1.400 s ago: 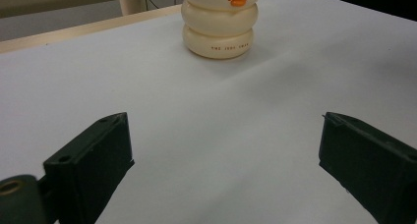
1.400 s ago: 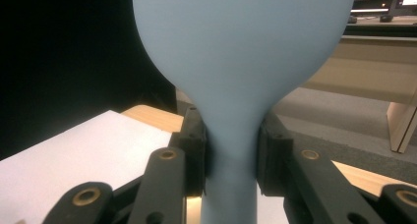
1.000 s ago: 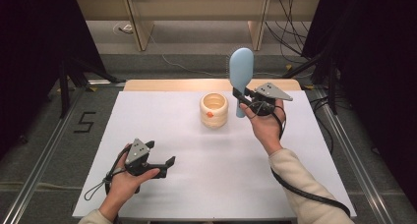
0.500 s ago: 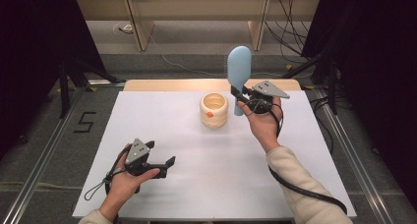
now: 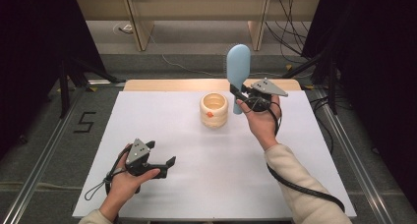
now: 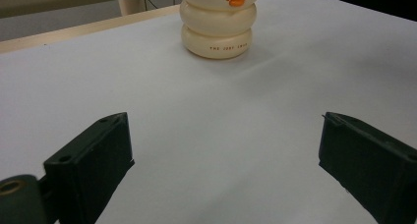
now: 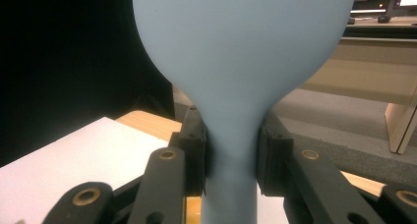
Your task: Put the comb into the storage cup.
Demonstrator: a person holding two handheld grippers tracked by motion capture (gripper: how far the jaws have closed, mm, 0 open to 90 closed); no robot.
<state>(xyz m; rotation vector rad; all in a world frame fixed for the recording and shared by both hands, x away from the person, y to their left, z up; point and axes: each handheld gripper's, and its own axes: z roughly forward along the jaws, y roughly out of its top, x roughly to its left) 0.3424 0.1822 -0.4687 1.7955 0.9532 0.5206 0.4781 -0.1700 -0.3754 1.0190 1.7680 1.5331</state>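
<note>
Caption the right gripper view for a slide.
Right gripper clamps the neck of a pale blue brush, held upright above the white table.

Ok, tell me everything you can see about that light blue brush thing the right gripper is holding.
The light blue brush is smooth, matte, plastic-looking, with a broad oval head narrowing into a slim handle. It stands nearly upright, head up, lifted above the far part of the white table, just right of the cream holder. The right gripper clamps its handle between both jaws; dark bristles seem to edge its left side.
</note>
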